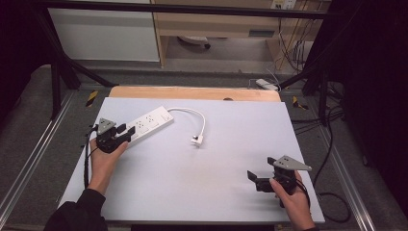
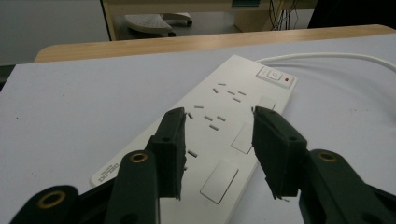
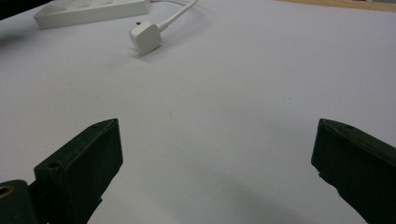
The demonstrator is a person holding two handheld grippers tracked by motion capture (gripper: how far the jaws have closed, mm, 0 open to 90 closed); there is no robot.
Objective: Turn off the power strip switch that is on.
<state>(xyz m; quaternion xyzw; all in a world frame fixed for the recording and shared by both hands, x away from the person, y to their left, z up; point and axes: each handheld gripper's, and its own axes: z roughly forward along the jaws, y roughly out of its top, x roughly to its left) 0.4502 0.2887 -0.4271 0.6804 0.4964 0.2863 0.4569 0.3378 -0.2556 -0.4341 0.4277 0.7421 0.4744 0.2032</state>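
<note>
A white power strip [image 1: 146, 122] lies at the back left of the pale table sheet [image 1: 216, 192], its red-lit switch [image 2: 275, 77] at the far end. Its white cord [image 1: 192, 113] loops right to a loose white plug [image 1: 197, 140] lying on the sheet. My left gripper [image 1: 126, 133] hovers at the strip's near end; in the left gripper view its jaws [image 2: 218, 112] stand apart over the strip [image 2: 224, 121], pads not pressing on it. My right gripper [image 1: 260, 168] rests at the front right, open wide with nothing between the jaws [image 3: 218, 126]. The plug [image 3: 145, 37] lies well ahead of it.
A wooden tabletop edge [image 1: 192, 92] shows behind the sheet. Black frame bars [image 1: 62, 67] stand at the back corners. Cables [image 1: 332, 144] trail on the floor at the right, with a white adapter [image 1: 267, 84] behind the table.
</note>
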